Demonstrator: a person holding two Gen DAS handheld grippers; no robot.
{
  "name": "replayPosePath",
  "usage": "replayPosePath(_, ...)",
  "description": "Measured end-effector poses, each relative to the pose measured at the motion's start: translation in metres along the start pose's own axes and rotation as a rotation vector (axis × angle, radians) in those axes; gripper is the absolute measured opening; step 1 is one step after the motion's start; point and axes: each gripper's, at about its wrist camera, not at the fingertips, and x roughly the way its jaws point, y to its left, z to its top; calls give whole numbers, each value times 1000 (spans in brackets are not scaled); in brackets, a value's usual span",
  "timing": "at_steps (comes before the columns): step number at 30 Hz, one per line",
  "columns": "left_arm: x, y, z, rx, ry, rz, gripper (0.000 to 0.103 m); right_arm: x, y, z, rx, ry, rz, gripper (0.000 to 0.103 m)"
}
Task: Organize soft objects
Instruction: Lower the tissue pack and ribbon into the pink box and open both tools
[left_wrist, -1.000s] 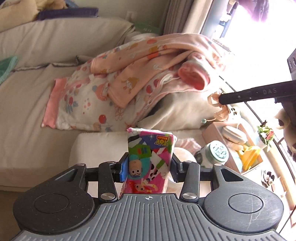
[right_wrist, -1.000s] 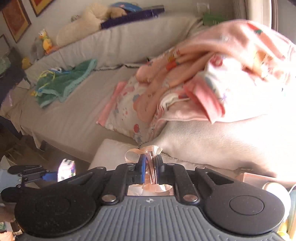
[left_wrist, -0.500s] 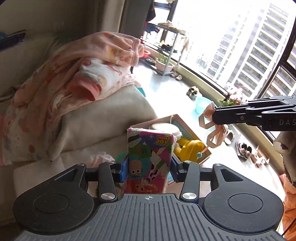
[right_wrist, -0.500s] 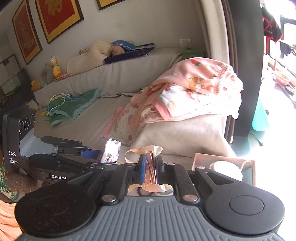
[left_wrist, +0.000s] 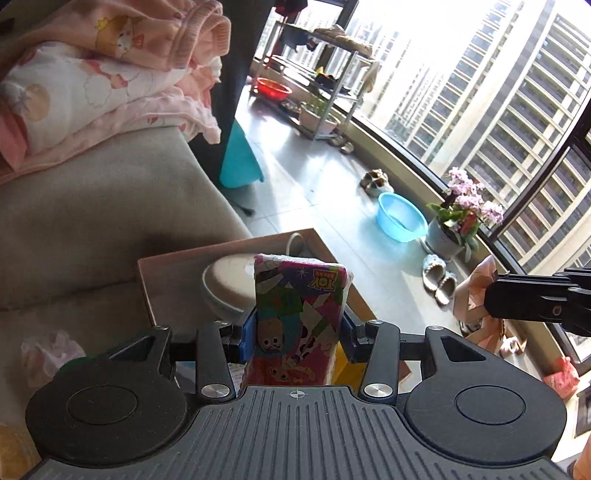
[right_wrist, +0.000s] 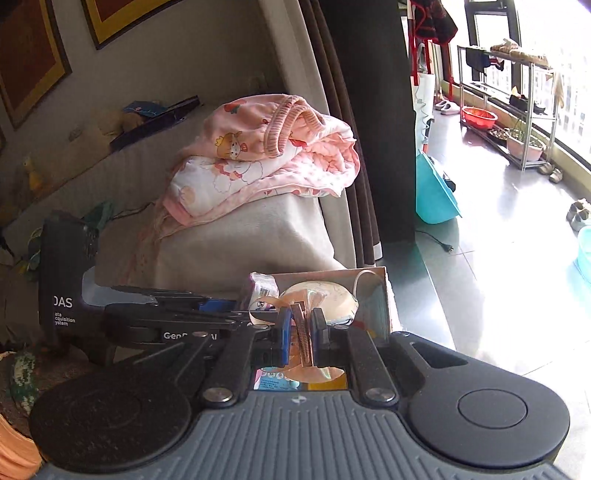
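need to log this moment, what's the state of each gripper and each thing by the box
left gripper: shut on the tissue pack
tissue pack: upright between the pads, held above the box
right gripper: shut on the peach ribbon bow
peach ribbon bow: pinched, loops hanging loose
cardboard box: open on top, a round cream item inside
pink blankets: piled on the sofa arm, not folded flat

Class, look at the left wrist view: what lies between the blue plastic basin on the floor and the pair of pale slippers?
A grey pot of pink flowers stands between the blue basin and the pale slippers, in the left wrist view.
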Motion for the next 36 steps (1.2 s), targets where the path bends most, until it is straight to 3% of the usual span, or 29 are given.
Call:
replayPosePath(3, 26, 6, -12, -3, 68, -13, 58, 7, -11, -4, 14, 19, -3, 11)
replayPosePath(7, 36, -5, -31, 140, 93, 85, 57, 17, -18, -4, 24, 34, -7, 11)
replayPosePath(10, 30, -6, -38, 177, 78, 63, 56, 27, -18, -4, 37, 45, 5, 11)
replayPosePath(13, 7, -1, -32, 158, 19, -7, 56, 33, -13, -1, 37, 49, 9, 11)
replayPosePath(17, -28, -5, -25, 212, -84, -23, 56, 29, -4, 4, 12, 20, -2, 11)
replayPosePath(20, -52, -3, -29, 196, -151, -35, 56, 28, 5, 12, -2, -7, -5, 11)
replayPosePath(23, -51, -5, -43, 200, -61, -76, 50, 35, 16, 20, -5, -8, 14, 11)
replayPosePath(26, -35, -12, -62, 241, 26, -69, 34, 47, 29, 27, -19, 3, 32, 11)
replayPosePath(28, -27, -16, -70, 287, 22, -30, 32, 54, 35, 29, -24, 12, 43, 11)
replayPosePath(31, -23, -12, -65, 272, 5, -49, 31, 59, 39, 29, -31, 23, 42, 11)
replayPosePath(34, -12, -12, -60, 322, -16, 60, 26, 59, 35, 28, -31, 24, 24, 11)
replayPosePath(36, -6, -5, -59, 295, 1, 60, 26, 59, 31, 27, -28, 21, 11, 11)
